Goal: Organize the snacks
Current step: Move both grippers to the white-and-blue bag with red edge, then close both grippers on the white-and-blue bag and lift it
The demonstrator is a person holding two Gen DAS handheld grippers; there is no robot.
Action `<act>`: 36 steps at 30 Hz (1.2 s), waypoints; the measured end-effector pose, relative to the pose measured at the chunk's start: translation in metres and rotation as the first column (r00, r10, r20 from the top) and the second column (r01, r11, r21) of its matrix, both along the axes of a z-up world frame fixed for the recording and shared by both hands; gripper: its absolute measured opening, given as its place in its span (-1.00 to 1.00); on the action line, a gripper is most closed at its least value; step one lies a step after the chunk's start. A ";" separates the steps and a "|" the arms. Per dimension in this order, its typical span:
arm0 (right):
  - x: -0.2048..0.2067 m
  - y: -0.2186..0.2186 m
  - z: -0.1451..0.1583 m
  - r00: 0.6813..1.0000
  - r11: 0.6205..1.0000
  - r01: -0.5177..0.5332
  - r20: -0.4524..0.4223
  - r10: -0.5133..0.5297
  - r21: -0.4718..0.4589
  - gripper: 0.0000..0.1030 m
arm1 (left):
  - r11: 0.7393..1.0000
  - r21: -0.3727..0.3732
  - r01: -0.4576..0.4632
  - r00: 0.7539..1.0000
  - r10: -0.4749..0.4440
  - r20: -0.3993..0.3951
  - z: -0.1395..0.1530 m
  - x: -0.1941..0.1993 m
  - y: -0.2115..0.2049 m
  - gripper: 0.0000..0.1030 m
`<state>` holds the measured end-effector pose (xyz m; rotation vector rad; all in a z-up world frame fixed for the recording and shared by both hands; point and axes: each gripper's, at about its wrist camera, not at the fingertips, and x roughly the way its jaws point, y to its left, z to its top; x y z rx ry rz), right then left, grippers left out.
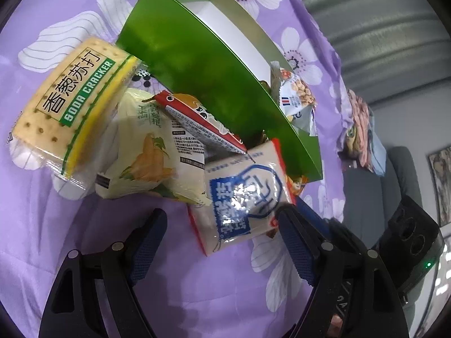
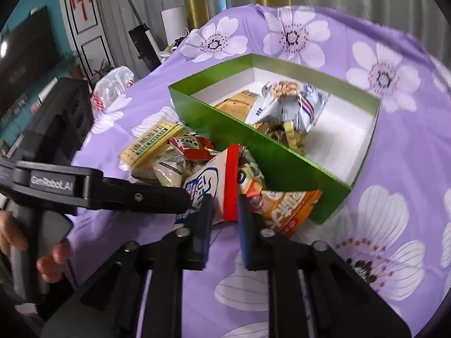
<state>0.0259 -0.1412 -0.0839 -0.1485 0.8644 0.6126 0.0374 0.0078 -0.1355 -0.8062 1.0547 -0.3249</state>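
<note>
Left gripper (image 1: 222, 242) spread wide, fingers low over the purple flowered cloth (image 1: 42, 225), straddling the near end of a white-and-blue snack packet with red edge (image 1: 242, 197); contact with the right finger hard to judge. Right gripper (image 2: 224, 225) narrowed around the red edge of that same packet (image 2: 217, 188), pads just beside it; actual pinch cannot be told. Left of the packet, a pale corn-print pouch (image 1: 146, 157), a red wrapper (image 1: 197, 124) and a soda cracker pack (image 1: 67, 104) heaped together. Beyond, a green box (image 2: 282, 155) holding a grey peanut bag (image 2: 293, 104). Orange pack (image 2: 287, 205) leaning against the box's near wall.
</note>
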 end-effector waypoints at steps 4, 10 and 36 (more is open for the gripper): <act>-0.009 -0.015 -0.001 0.996 0.994 0.049 -0.076 -0.041 0.098 -0.78 | 1.000 -0.015 0.024 1.000 -0.024 0.010 0.001 -0.002 -0.003 0.56; -0.049 -0.033 -0.017 0.975 0.979 0.099 -0.214 -0.060 0.176 -0.73 | 0.991 0.045 0.130 0.991 -0.131 0.026 0.005 -0.014 -0.028 0.56; -0.050 -0.005 -0.040 0.983 0.993 0.110 -0.153 -0.103 0.042 -0.60 | 0.921 0.323 0.218 0.968 -0.245 0.047 0.016 -0.025 -0.065 -0.18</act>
